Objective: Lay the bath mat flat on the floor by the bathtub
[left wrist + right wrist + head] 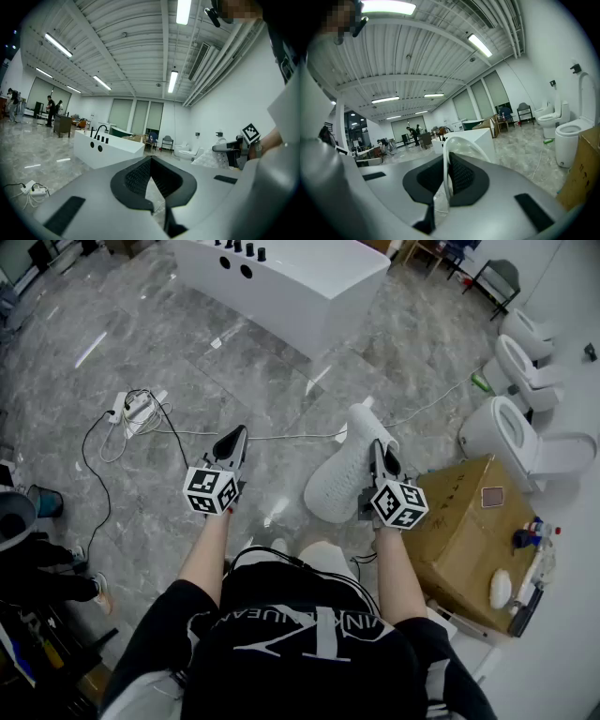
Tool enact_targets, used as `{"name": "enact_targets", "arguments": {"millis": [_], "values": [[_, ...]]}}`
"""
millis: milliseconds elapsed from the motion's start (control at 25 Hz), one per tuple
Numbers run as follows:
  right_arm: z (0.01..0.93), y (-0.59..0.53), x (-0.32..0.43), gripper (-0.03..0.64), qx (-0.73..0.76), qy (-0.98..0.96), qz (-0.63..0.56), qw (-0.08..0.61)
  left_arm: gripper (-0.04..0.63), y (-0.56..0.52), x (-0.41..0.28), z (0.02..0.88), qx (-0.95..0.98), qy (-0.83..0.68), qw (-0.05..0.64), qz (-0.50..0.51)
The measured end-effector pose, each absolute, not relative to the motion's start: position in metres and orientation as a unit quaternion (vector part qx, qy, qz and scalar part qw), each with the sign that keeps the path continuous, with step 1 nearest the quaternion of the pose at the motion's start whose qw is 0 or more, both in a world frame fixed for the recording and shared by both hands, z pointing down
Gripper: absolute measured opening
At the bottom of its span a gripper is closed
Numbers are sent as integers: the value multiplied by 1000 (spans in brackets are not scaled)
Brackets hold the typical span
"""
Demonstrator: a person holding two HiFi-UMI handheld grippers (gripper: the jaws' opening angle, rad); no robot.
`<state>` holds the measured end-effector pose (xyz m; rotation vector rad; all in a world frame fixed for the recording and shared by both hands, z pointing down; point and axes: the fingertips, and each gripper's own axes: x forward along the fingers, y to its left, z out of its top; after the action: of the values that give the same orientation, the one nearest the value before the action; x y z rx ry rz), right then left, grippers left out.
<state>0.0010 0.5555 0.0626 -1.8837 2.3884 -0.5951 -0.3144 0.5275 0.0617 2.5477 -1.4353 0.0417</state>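
Jaws of the right gripper are closed on a fold of the white bath mat, and the right gripper view shows a strip of the mat pinched between the pads. Jaws of the left gripper are closed tip to tip with nothing between them; only grey floor shows through the gap behind the tips. Both grippers are held out in front of the person at about the same height, roughly level, left one well apart from the mat. The bath mat is bunched and folded, hanging from the right gripper over the grey marble floor; it is not spread flat. The white bathtub stands toward the far edge of the floor as seen in the head view, well apart from the mat, with black fittings along its rim. A power strip with tangled cables lies on the floor to the left of the left gripper. A cardboard box sits just beside the right gripper, toward the right-hand edge of the floor. Beyond the box, white toilets line that same edge against the wall.
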Motion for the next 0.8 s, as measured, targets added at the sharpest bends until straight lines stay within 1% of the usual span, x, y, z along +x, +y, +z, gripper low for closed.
{"name": "enact_targets", "arguments": {"millis": [160, 360, 480, 800], "values": [[66, 535, 4, 28, -610, 767, -198, 26, 14, 507, -312, 64, 866, -488, 109, 14], [76, 490, 9, 28, -611, 764, -208, 31, 14, 456, -300, 68, 867, -487, 106, 14], [86, 462, 12, 28, -606, 764, -221, 33, 14, 426, -290, 76, 865, -488, 115, 20], [105, 376, 33, 28, -594, 766, -246, 8, 14, 337, -260, 96, 860, -490, 142, 30]]}}
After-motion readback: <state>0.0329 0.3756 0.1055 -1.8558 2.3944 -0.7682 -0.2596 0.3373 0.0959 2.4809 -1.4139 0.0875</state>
